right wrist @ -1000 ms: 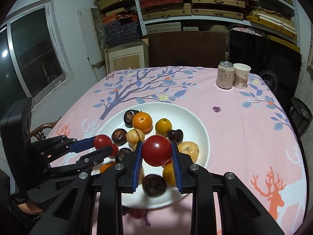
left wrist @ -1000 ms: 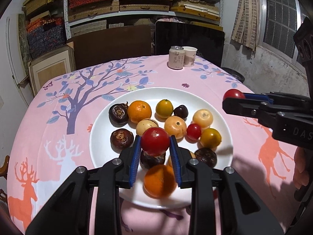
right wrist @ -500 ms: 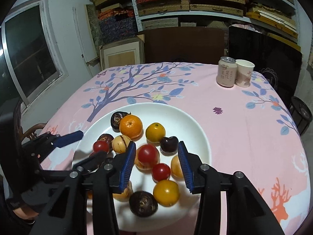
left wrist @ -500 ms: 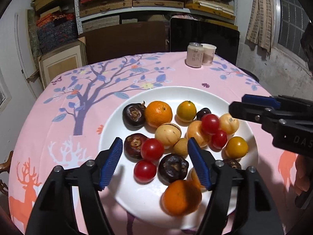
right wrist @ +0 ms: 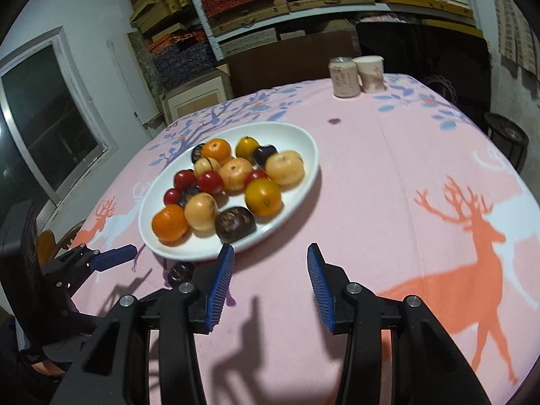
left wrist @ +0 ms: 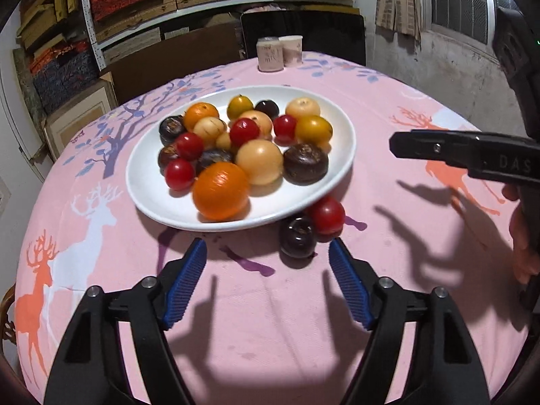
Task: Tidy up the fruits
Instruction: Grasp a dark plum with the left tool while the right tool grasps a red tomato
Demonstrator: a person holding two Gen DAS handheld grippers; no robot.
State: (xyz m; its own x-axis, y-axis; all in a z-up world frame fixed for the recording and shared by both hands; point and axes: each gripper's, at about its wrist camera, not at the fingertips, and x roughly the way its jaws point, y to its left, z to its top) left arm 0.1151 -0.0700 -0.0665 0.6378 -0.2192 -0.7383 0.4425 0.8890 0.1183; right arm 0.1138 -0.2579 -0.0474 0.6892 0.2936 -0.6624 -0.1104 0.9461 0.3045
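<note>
Both grippers pulled back off plate since half second ago. Left gripper spread wide, empty, over pink tablecloth. Dark plum and red tomato on cloth just ahead, right of centre, by plate's near rim. Right gripper also spread, empty. White plate of mixed fruit beyond. Can and cup at far edge.

Bare pink deer-print tablecloth lay open ahead of my right gripper. Ahead of my left gripper, a dark round plum and a red tomato crowded the heaped white plate's near rim.
</note>
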